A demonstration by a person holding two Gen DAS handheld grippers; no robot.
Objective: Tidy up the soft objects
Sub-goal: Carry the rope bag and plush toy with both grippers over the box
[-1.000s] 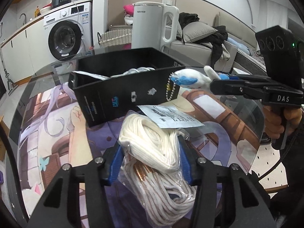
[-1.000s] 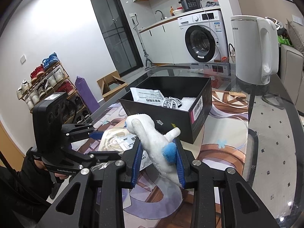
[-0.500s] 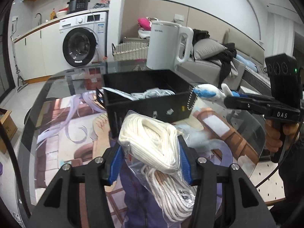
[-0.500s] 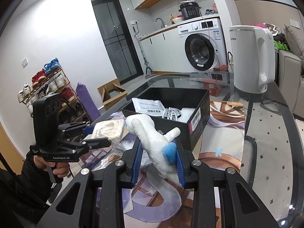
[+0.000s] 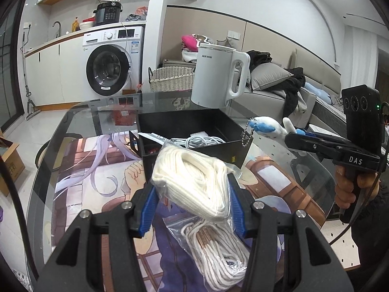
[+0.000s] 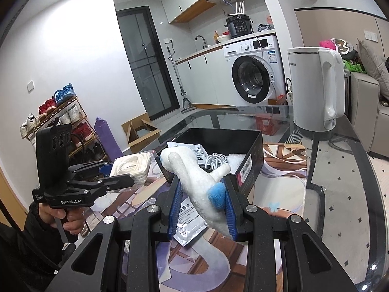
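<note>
The left hand-held gripper [image 5: 192, 204] is clamped on a clear bag of coiled white rope [image 5: 194, 182], the blue pads pressing the upper bundle while a second coil hangs below in the lower centre of the left wrist view; the right hand-held gripper [image 6: 203, 209] is clamped on a white plush toy with blue patches [image 6: 194, 175], its long axis slanting from lower right up toward the upper left of the right wrist frame, head end foremost.

Both loads are held above the glass desk [image 5: 97, 112]; the open black box [image 5: 194, 124] sits just beyond each of them, in the centre of both frames, already holding a white cable [image 5: 199, 141] and a printed packet [image 6: 194, 150].

The coming move probably turns on the box lying straight ahead of both tools; in the left wrist view the rope bag overlaps the near wall, while the plush hangs at the box's right corner [image 5: 250, 136], its bead chain [image 5: 246, 133] dangling over the rim; which hand is truly nearer I cannot tell.

A white electric kettle [image 6: 316, 90] stands behind the box, well apart.
</note>
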